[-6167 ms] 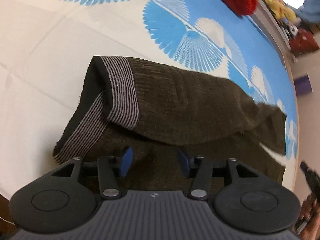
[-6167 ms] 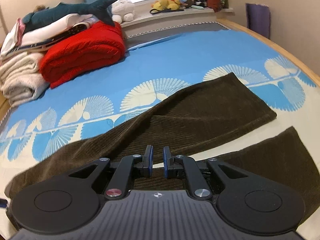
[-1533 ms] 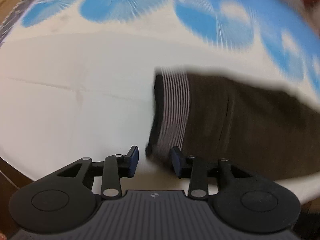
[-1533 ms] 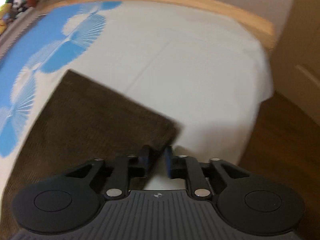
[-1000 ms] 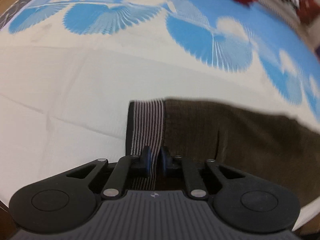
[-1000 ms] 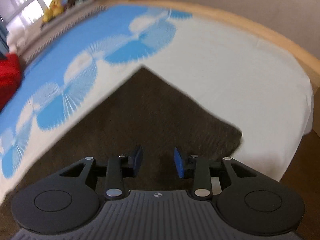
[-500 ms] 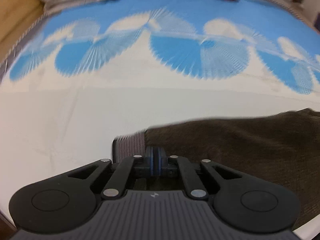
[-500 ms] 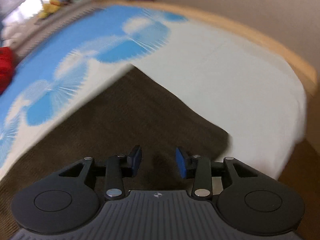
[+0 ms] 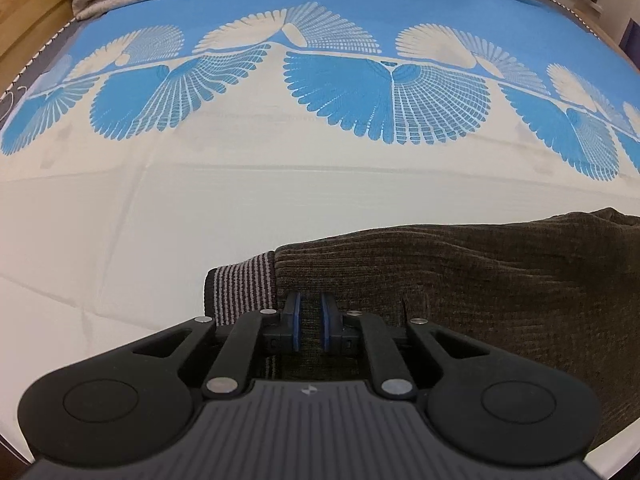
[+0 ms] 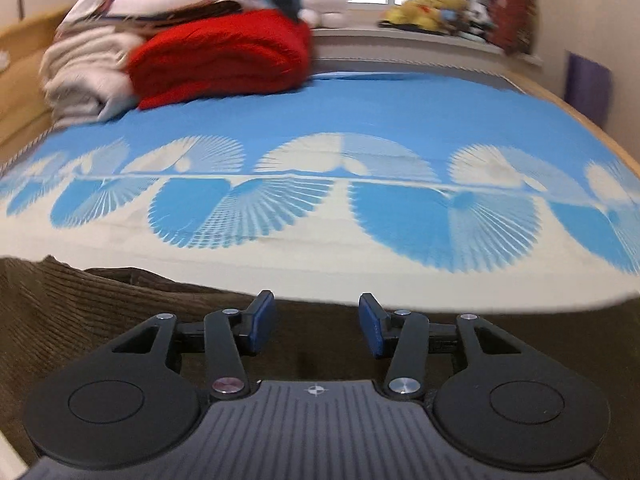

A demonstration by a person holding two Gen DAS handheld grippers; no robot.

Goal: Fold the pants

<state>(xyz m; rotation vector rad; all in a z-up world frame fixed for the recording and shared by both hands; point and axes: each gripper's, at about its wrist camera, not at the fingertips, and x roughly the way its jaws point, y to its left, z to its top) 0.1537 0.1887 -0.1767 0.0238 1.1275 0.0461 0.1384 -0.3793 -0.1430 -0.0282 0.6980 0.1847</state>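
Note:
Dark brown corduroy pants (image 9: 460, 280) lie on the bed, with a grey-striped waistband (image 9: 240, 286) at the left end. My left gripper (image 9: 309, 322) is shut on the pants fabric just right of the waistband, a narrow gap showing between the blue pads. In the right wrist view the pants (image 10: 92, 300) lie under my right gripper (image 10: 316, 326), which is open and empty above the brown fabric near its far edge.
The bed sheet (image 9: 200, 200) is white with blue fan patterns. A red folded blanket (image 10: 220, 60), white folded bedding (image 10: 80, 72) and a plush shark sit at the bed's far end. Stuffed toys (image 10: 432, 12) line the windowsill. The wooden bed frame (image 10: 580, 116) runs along the right.
My left gripper closed on the pants by the waistband and stays there. My right gripper opened, let go of the leg end, and swung to face the far end of the bed.

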